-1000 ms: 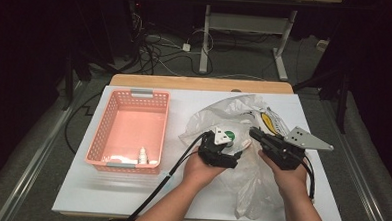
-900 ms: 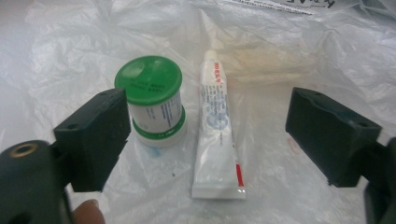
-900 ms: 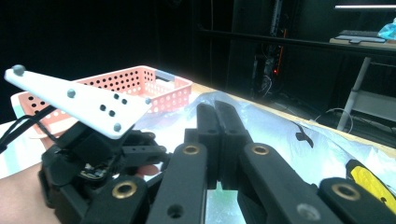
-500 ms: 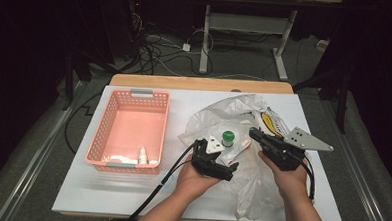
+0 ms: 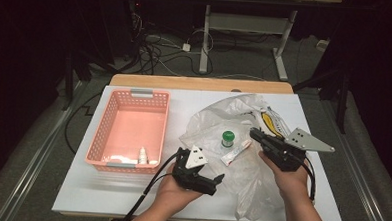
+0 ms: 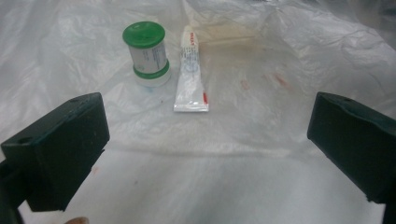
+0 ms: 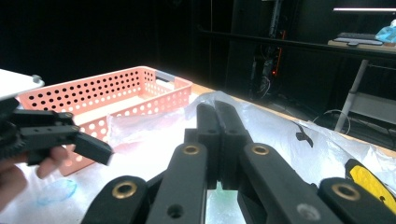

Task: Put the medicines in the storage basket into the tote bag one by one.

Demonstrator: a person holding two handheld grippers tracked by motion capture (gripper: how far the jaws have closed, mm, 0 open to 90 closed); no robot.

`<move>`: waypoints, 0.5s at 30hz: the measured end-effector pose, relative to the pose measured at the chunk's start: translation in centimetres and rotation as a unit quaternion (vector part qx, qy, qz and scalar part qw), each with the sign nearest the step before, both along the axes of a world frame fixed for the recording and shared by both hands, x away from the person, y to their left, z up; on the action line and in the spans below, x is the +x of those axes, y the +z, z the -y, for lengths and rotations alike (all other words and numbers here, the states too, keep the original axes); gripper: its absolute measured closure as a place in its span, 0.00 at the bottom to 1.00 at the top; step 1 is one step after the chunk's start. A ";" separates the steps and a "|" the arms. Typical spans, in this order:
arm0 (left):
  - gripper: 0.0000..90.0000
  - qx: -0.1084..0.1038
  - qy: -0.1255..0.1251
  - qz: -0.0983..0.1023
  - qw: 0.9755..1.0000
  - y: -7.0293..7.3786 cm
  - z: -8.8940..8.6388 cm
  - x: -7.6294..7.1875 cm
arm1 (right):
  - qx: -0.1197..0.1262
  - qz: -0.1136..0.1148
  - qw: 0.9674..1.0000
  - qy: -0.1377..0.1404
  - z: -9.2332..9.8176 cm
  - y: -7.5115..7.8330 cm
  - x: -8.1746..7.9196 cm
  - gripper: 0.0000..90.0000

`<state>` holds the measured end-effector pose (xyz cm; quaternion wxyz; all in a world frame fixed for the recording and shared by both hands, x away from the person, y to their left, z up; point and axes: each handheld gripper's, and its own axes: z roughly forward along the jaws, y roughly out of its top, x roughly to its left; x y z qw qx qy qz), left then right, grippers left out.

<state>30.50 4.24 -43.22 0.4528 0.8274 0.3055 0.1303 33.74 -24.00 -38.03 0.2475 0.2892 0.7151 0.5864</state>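
The left claw (image 5: 216,179) stands wide, nothing between its jaws; they have just been opening, and it hangs low over the near edge of the clear plastic bag (image 5: 218,122), pointing across toward the person's right. From its own view the two things lie straight ahead and a little left of centre, well beyond the jaw tips: the green-capped bottle (image 6: 146,53) upright, the small white tube (image 6: 191,77) flat just beside it, apart from it. The tube's long axis runs nearly along the claw's line of sight, crimped end toward the claw, so a grab across its width looks the easier one. The right claw (image 5: 255,134) is closed tight with nothing visibly in it, resting at the bag's right side; in the high view it is in fact the closer of the two to the tube.

The bench (image 5: 80,195) is flat, white and matte. The pink basket (image 5: 128,130) is perforated rigid plastic, with a little white bottle (image 5: 142,155) at its near wall. The bag is thin, crinkled, glossy film. The bottle is a stubby cylinder with a labelled wall; the tube is soft, flattened, with red print.
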 end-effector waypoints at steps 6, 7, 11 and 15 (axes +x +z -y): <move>0.00 -0.001 0.018 0.003 1.000 0.7 -2.9 -1.0 | 0.001 0.000 1.000 0.000 0.0 0.0 0.0 1.00; 0.00 -0.001 0.021 0.005 1.000 0.8 -3.3 -1.1 | 0.001 -0.001 1.000 0.000 0.0 0.0 0.0 1.00; 0.00 -0.002 0.038 0.010 0.999 1.0 -5.1 -1.5 | 0.000 -0.004 1.000 0.000 0.0 -0.1 0.0 1.00; 0.00 -0.005 0.058 0.012 0.998 1.3 -6.8 -1.5 | -0.001 -0.004 1.000 0.000 -0.1 -0.2 0.0 1.00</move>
